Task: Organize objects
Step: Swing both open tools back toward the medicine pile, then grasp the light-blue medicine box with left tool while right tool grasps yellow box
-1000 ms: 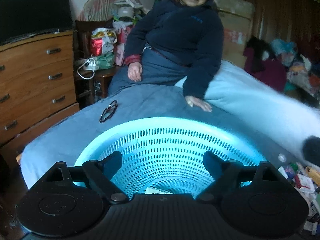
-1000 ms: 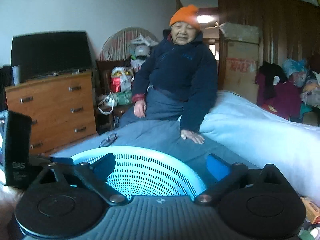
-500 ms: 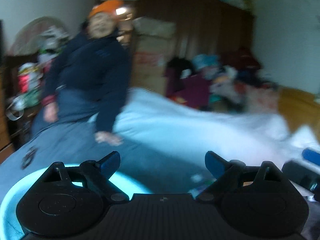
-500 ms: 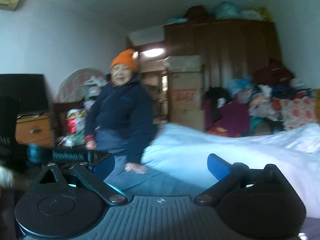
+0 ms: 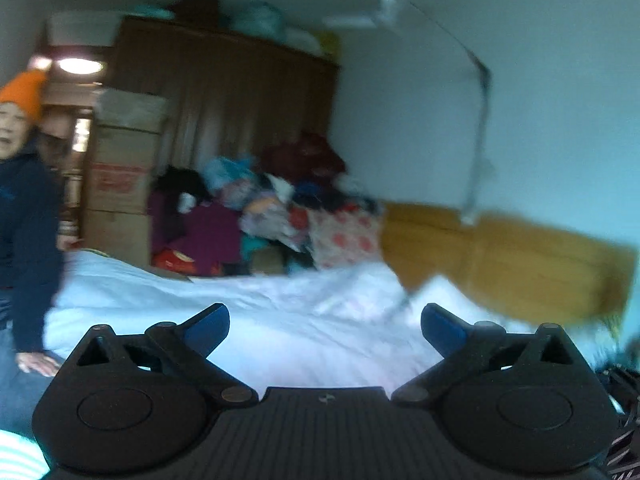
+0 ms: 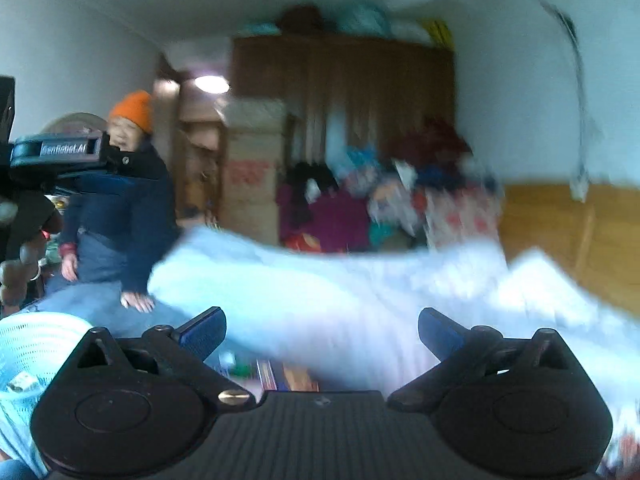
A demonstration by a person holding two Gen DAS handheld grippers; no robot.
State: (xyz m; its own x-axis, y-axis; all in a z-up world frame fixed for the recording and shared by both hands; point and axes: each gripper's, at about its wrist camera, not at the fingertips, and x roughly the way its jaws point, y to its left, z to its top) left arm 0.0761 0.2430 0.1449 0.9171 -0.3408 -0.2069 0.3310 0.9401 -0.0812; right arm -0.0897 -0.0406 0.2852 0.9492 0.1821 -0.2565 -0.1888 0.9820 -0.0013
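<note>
Pale blue perforated basket low at left, small packet inside, left gripper and right gripper both gaping wide and empty, views swung rightward off the basket since earlier, toward the white bedding.

The left tongs stand wide apart with nothing between them, over a white quilt on the bed. A seated person in an orange hat is at the left edge. Piled clothes lie before a brown wardrobe; everything is blurred
</note>
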